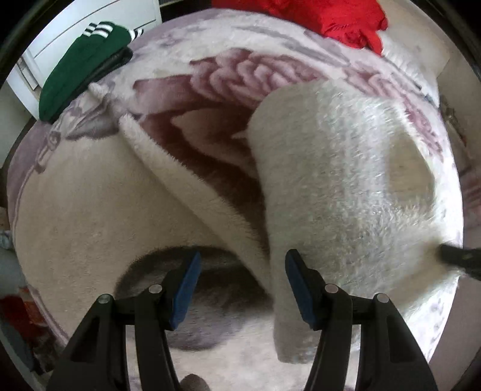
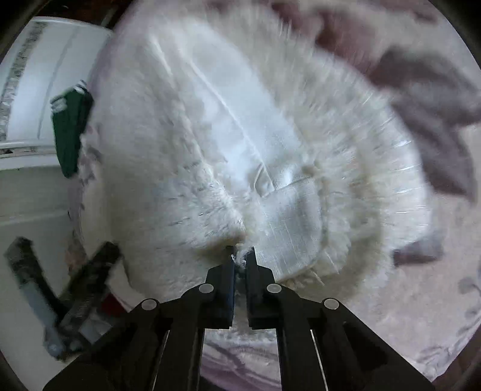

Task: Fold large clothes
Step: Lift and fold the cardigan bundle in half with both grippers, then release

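Note:
A white fluffy garment [image 1: 336,186] is lifted above a bed blanket [image 1: 90,210] with a pink and grey flower print. My left gripper [image 1: 240,285] is open and empty, with its blue pads [image 1: 186,282] just left of the hanging garment. My right gripper [image 2: 240,258] is shut on the garment's edge [image 2: 240,243] and holds it up. The garment's smooth white lining [image 2: 228,120] fills the right wrist view. The right gripper's tip [image 1: 457,255] shows at the right edge of the left wrist view. The left gripper [image 2: 60,300] shows blurred at the lower left of the right wrist view.
A folded green garment with white stripes [image 1: 81,66] lies at the blanket's far left. A red garment [image 1: 330,18] lies at the far edge. A white cabinet [image 1: 60,30] stands beyond the bed. Another part of the white garment [image 1: 180,192] lies on the blanket.

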Tool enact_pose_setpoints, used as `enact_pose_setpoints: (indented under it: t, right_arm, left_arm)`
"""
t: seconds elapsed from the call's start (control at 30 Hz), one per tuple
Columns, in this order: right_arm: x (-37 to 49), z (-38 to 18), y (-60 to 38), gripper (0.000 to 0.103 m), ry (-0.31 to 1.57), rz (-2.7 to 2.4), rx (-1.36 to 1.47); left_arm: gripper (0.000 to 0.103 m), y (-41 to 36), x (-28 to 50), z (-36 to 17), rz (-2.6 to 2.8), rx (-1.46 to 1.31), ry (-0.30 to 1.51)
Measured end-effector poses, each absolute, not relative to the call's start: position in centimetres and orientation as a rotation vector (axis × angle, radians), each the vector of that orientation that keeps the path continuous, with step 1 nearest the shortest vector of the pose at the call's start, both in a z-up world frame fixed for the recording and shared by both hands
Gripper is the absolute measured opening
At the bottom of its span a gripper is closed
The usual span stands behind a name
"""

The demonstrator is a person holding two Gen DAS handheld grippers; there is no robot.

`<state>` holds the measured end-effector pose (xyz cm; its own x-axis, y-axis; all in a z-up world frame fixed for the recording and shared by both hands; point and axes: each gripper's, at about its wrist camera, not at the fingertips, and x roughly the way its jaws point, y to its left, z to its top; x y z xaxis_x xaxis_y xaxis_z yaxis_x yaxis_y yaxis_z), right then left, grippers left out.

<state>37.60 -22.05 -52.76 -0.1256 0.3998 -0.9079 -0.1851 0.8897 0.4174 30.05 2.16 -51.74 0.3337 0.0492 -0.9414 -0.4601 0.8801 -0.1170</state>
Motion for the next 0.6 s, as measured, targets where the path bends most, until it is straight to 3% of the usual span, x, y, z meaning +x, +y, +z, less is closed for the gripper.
enact_pose_setpoints:
  t: [0.17,0.27,0.43,0.6]
  right_arm:
    - [37.5,-44.5,-26.4,0.005,1.382,0.441,0.254]
    - [38.7,-47.9,-27.5,0.005,1.402,0.352,0.238]
    - [41.1,-59.5,-25.5,0.005,1.566,0.289,0.169]
    - [42.0,-57.0,-25.3,0.009,1.62,0.427,0.185]
  left_arm:
    - [0.056,-0.1,31.8,-51.0,0.325,-0.37,1.145]
    - [0.056,-1.7,33.7,-52.2,0.335,-0.26,1.175]
    - [0.056,-1.4,34.4,-53.2,0.369,-0.196,1.243]
    - [0.056,-0.5,33.1,-52.0,0.393,-0.252,1.212]
